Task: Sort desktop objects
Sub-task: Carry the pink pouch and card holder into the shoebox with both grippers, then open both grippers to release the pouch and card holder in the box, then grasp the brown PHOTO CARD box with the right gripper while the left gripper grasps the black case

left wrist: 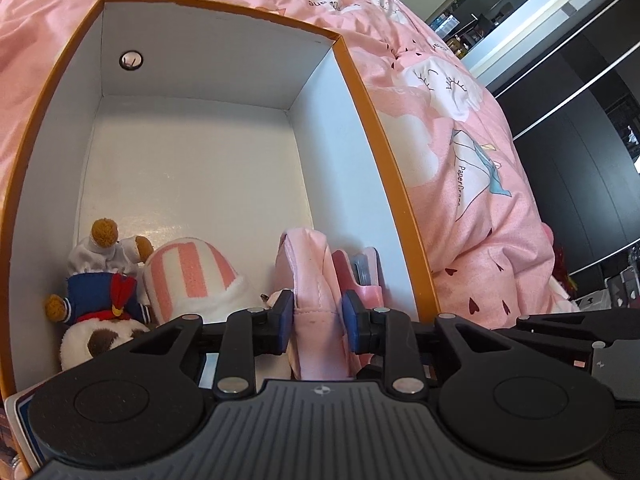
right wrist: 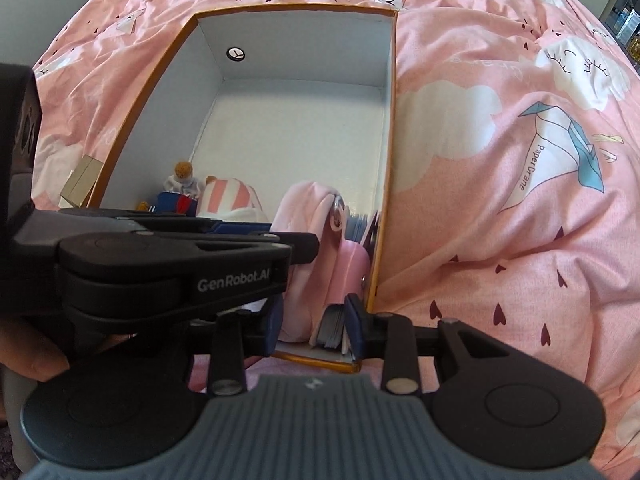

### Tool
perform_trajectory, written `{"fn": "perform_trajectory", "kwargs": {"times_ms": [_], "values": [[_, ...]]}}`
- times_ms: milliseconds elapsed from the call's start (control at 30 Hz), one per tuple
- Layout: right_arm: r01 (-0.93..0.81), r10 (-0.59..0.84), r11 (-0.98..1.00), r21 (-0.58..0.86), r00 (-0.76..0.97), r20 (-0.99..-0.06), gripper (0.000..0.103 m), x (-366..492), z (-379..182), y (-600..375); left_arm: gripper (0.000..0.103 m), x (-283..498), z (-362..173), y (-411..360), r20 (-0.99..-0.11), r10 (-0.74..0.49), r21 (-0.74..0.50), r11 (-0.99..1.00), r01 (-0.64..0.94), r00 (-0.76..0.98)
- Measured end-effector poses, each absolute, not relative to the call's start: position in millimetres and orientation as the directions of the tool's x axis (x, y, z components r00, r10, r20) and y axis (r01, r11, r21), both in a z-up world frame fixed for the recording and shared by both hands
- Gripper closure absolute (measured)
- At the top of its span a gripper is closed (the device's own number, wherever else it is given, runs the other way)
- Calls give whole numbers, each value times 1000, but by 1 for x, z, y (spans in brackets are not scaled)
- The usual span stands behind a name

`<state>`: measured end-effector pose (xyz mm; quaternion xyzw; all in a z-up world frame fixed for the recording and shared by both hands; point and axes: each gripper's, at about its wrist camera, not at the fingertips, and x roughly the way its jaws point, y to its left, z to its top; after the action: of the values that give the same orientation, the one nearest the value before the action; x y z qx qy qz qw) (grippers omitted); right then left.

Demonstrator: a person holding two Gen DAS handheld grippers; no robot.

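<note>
An orange-rimmed box (left wrist: pixel 360 92) (right wrist: pixel 296 7) with white walls lies on a pink duvet. At its near end sit a sailor bear doll (left wrist: pixel 100 280) (right wrist: pixel 182 184), a pink-striped plush (left wrist: pixel 192 268) (right wrist: pixel 232 200), a pink fabric pouch (left wrist: pixel 312 272) (right wrist: pixel 304 216) and, along the right wall, a pink card wallet (left wrist: pixel 364 268) (right wrist: pixel 352 264). My left gripper (left wrist: pixel 319 318) reaches into the box, its pads against both sides of the pouch. My right gripper (right wrist: pixel 312 322) stands at the box's near right corner, pads touching the pouch on one side and the wallet's card stack on the other.
The far half of the box floor is bare white. The pink duvet (right wrist: pixel 500 240) (left wrist: pixel 460 184) rises around the box. A small cardboard piece (right wrist: pixel 80 184) lies outside the left wall. The left tool's black housing (right wrist: pixel 172 260) crosses the right wrist view, a person's fingers (right wrist: pixel 28 352) below it. Dark cabinets (left wrist: pixel 580 160) stand at the right.
</note>
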<state>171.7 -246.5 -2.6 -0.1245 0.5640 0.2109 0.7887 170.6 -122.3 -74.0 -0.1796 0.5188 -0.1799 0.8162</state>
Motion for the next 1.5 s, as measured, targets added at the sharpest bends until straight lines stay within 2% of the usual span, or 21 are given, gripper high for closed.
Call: {"fn": "perform_trajectory", "kwargs": {"times_ms": [300, 633, 733, 867, 1067, 1200, 1333, 1433, 1500], "values": [[-489, 203, 872, 37, 292, -935, 68, 170, 0, -248, 66, 168, -70, -115, -787, -482, -490, 868, 83, 386], [-496, 243, 866, 63, 309, -920, 69, 174, 6, -248, 66, 149, -40, -81, -751, -494, -509, 856, 92, 438], [-499, 257, 863, 82, 295, -920, 74, 176, 1, -241, 66, 140, -27, -67, -742, -475, -496, 864, 90, 473], [-501, 247, 861, 82, 271, -931, 86, 177, -10, -236, 66, 130, -15, -56, -744, -441, -462, 882, 90, 502], [-522, 253, 851, 62, 303, -919, 87, 170, -8, -234, 66, 120, -6, -41, -749, -405, -430, 899, 80, 525], [-547, 319, 833, 85, 350, -881, 84, 158, 13, -230, 66, 106, 8, -21, -745, -373, -396, 915, 85, 553], [-617, 453, 776, 132, 399, -797, 82, 138, 42, -216, 66, 83, 31, 5, -729, -302, -324, 943, 79, 614], [-689, 583, 699, 192, 394, -711, 72, 120, 59, -200, 66, 65, 51, 25, -721, -215, -259, 965, 31, 659], [-730, 653, 643, 230, 366, -663, 71, 110, 66, -187, 66, 55, 60, 38, -718, -166, -227, 974, -2, 675]]}}
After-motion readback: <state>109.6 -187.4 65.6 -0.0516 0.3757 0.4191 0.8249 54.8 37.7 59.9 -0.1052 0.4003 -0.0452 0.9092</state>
